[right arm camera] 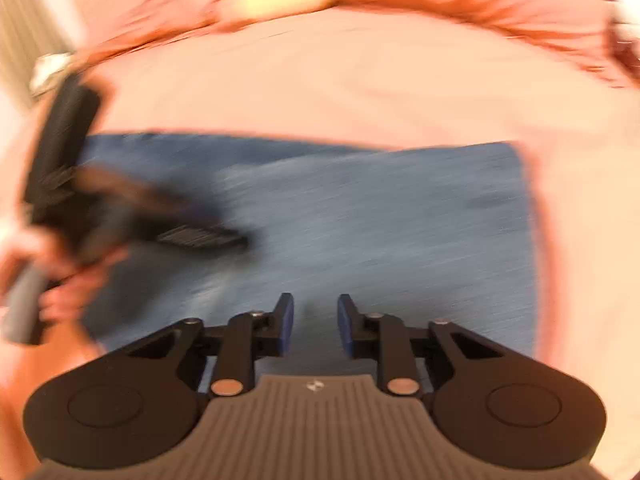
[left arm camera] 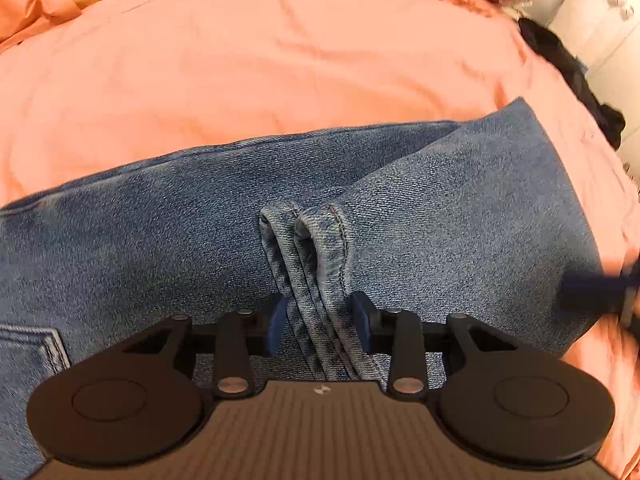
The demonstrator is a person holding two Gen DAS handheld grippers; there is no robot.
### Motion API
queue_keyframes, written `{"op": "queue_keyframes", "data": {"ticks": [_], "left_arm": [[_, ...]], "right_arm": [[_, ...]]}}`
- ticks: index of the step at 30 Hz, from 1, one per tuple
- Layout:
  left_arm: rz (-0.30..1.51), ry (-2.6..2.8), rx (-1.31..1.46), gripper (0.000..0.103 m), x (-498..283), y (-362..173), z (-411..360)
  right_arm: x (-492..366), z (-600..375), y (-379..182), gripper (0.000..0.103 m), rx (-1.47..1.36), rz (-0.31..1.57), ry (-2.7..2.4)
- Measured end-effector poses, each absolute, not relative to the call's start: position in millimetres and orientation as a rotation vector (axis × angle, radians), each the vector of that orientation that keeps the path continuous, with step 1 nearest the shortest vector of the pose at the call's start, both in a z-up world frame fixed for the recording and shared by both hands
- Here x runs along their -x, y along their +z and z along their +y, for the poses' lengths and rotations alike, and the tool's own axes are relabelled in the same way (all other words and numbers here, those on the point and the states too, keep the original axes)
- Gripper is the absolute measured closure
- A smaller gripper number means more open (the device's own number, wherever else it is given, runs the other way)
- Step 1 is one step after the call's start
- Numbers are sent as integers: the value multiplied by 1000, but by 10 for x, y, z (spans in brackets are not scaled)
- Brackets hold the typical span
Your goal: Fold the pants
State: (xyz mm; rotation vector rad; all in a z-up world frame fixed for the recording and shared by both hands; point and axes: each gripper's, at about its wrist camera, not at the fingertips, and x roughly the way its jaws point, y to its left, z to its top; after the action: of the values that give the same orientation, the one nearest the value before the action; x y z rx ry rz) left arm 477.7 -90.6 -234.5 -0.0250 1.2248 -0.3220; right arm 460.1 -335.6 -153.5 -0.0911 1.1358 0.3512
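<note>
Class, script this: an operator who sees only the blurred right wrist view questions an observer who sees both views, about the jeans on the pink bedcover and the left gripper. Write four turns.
Operator: My view is smeared. Has the left gripper got any of the jeans?
Observer: In the left wrist view, both leg hems lie stacked between its fingers. I cannot tell whether the pads press them.
Operator: Which end of the jeans lies under that gripper?
Observer: A back pocket shows at the lower left of that view, so the hems seem to be folded over towards the seat end.
</note>
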Motion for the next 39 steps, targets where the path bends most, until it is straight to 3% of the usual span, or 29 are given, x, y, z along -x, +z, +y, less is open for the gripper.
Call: {"op": "queue_keyframes", "data": {"ticks": [9, 18, 30, 39], "left_arm": [[1231, -347, -55, 60, -4857, -2359, -1065], [1217, -373, -86, 55, -4855, -2404, -1168], [1215, -380, -87, 54, -4852, -2427, -1125], [1231, -357, -106, 52, -4891, -2430, -1230]], "right_arm": [[-5453, -3862, -1570, 98, 25, 1090, 142], [-5924, -3862, -2252, 103, -2, 1212, 40], [-4985, -3950, -1627, 103, 231, 1260, 226], [-4716, -4120, -2135, 103, 246, 1351, 213]]}}
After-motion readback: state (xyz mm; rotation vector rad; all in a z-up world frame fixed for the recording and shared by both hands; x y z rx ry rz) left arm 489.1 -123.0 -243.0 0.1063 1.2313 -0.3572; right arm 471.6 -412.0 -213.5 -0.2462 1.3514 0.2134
